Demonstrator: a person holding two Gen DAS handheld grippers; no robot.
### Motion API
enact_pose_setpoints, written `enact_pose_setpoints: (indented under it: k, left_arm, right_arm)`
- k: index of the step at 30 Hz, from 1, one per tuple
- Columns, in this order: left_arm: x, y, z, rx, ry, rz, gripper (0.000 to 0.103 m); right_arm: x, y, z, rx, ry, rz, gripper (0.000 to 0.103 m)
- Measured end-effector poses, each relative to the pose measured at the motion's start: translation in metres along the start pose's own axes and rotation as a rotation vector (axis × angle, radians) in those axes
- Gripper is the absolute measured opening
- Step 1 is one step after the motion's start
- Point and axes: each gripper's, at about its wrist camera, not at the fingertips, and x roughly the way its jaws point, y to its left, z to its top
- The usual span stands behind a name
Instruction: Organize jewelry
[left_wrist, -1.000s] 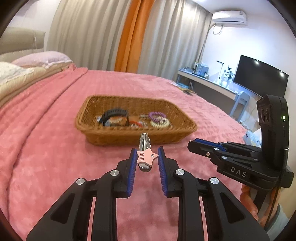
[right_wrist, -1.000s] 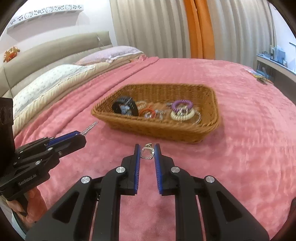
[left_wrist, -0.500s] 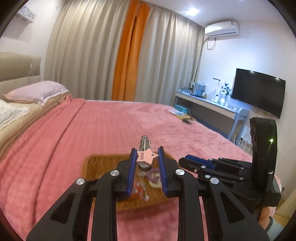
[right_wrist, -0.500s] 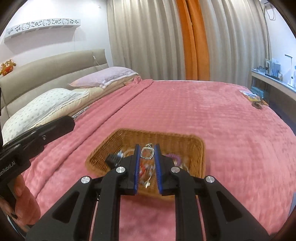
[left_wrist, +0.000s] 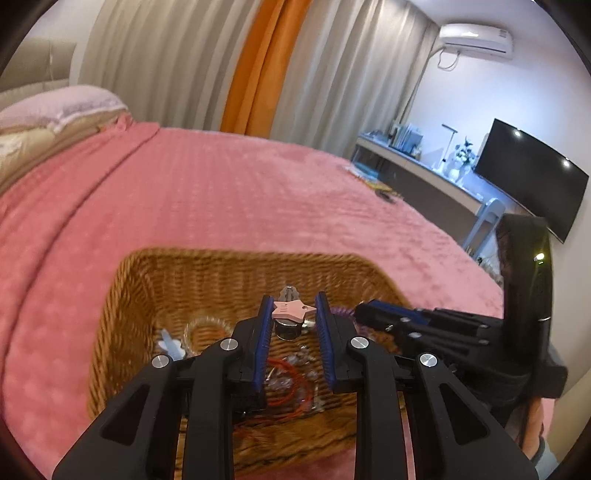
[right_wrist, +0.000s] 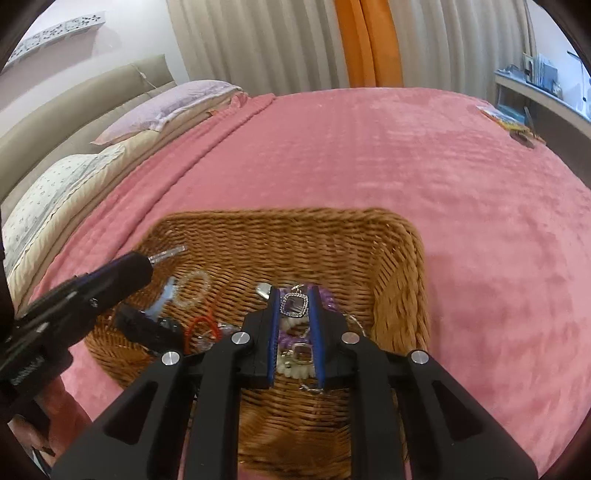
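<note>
Pillows: They lie at the far left, at the head of the bed, well apart from the basket.
Bed cover: It is pink and soft. The basket sits on it.
Basket: It is brown and woven, low on the bed cover, and both grippers are over it.
Left gripper: Its blue pads are close together and pinch a hair clip. In the right wrist view it comes in from the left side, with the clip's silver tip poking out in front.
Hair clip: It has a pink star on top and a silver metal part under it. It is held up in the air above the inside of the basket.
Things in the basket: A clear ring lies on the left part of the floor, with a light blue piece just beside it. A black band lies near the left wall. A red cord lies in the middle. A purple coil band and a white bead band lie on the right, under the right gripper.
Right gripper: Its pads are nearly shut and pinch a small pendant.
Pendant: It is square with a sparkly rim and a dark middle. It hangs between the pads, above the right part of the basket.
Desk and TV: They stand far off on the right by the wall.
</note>
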Motion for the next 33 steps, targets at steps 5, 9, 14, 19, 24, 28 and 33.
enact_pose_setpoints:
  k: [5,9,14,19,24,28,33]
  left_arm:
    - [-0.002,0.006,-0.001,-0.022,-0.015,0.002,0.035]
    - [-0.012,0.009,0.001,-0.037,-0.045,0.005,0.055]
    - [-0.032,0.011,0.003,-0.071,-0.076,0.007,0.061]
    - [-0.082,-0.005,-0.002,-0.046,-0.157,-0.012,0.079]
    - [-0.136,-0.023,-0.025,-0.016,-0.22,0.051,0.085]
    - [-0.18,-0.037,-0.049,0.034,-0.276,0.127,0.088]
    - [-0.215,-0.052,-0.082,0.062,-0.336,0.258,0.089]
  right_arm:
    - [0.0,0.0,0.001,0.008,0.002,-0.002,0.014]
    - [-0.011,-0.009,-0.001,0.035,-0.027,-0.001,0.046]
    - [-0.038,-0.01,-0.002,0.069,-0.085,0.029,0.047]
    - [-0.095,0.006,-0.014,0.029,-0.171,0.033,0.049]
    - [-0.148,0.026,-0.044,-0.014,-0.255,-0.028,0.05]
    - [-0.183,0.042,-0.079,-0.052,-0.321,-0.075,0.056]
    - [-0.201,0.056,-0.112,-0.064,-0.37,-0.107,0.065]
